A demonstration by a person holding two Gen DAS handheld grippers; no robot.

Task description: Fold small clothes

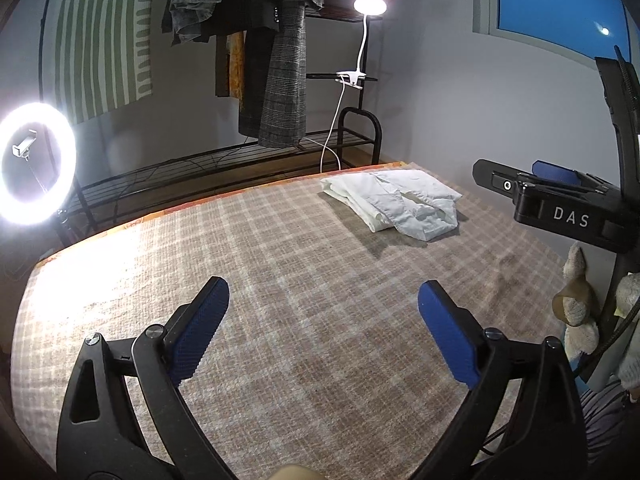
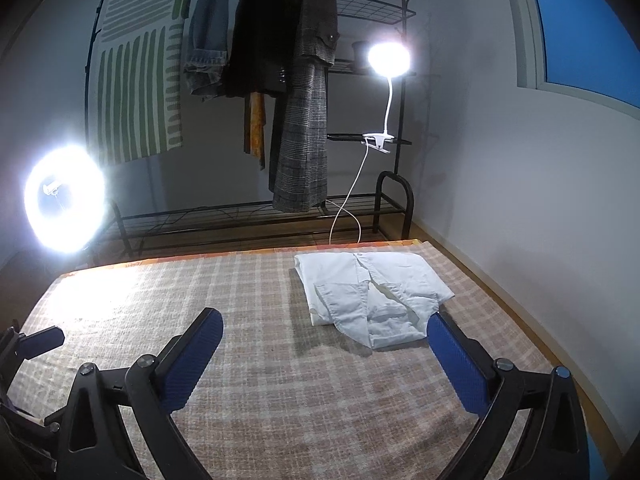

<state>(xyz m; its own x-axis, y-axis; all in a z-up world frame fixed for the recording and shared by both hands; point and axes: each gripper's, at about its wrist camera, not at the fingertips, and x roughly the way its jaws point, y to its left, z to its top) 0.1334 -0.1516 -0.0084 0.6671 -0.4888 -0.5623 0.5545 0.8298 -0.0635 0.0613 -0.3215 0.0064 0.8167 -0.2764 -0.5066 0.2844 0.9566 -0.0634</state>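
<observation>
Noted: white shirt [image 2: 372, 296] folded at far right of plaid blanket [image 2: 240, 360], nearer right gripper [image 2: 325, 332] than left gripper [image 1: 323, 305]; both spread wide, empty.

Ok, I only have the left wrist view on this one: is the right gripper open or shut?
Observer: Open. The right gripper has its blue pads wide apart and holds nothing.
Operator: How close is it to the white folded shirt?
Observer: The white folded shirt lies just ahead. One blue pad tips up beside its near edge; whether they touch is unclear.
Operator: Which face is up?
Observer: The front: the buttoned placket runs down the middle.
</observation>
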